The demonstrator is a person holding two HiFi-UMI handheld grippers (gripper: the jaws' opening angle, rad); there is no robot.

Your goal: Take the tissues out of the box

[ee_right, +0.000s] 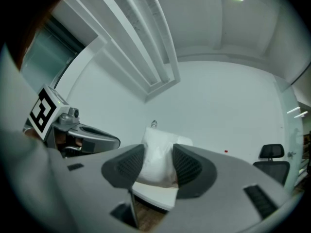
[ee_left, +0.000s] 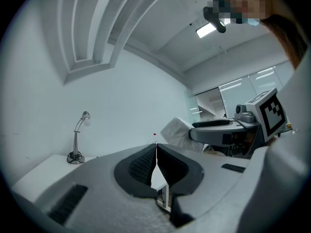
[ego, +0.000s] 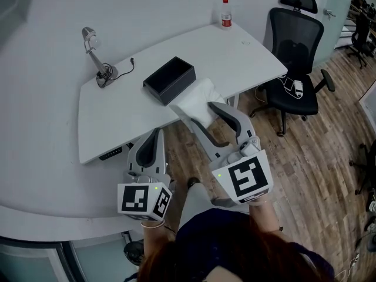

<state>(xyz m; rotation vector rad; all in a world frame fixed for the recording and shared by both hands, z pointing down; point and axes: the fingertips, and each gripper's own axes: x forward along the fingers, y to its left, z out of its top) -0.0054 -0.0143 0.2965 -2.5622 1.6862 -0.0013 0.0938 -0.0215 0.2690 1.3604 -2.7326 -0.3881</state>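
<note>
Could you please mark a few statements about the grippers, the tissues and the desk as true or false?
1. The right gripper is clamped on the tissues. True.
2. The left gripper has its jaws wide apart. False: they are together, with nothing between them.
3. The tissues lie in the box. False: they are outside it, held in the right gripper.
4. A lamp stands on the desk. True.
5. The bottle stands right beside the lamp. False: it stands at the desk's far edge, well away from the lamp, with the box between them.
</note>
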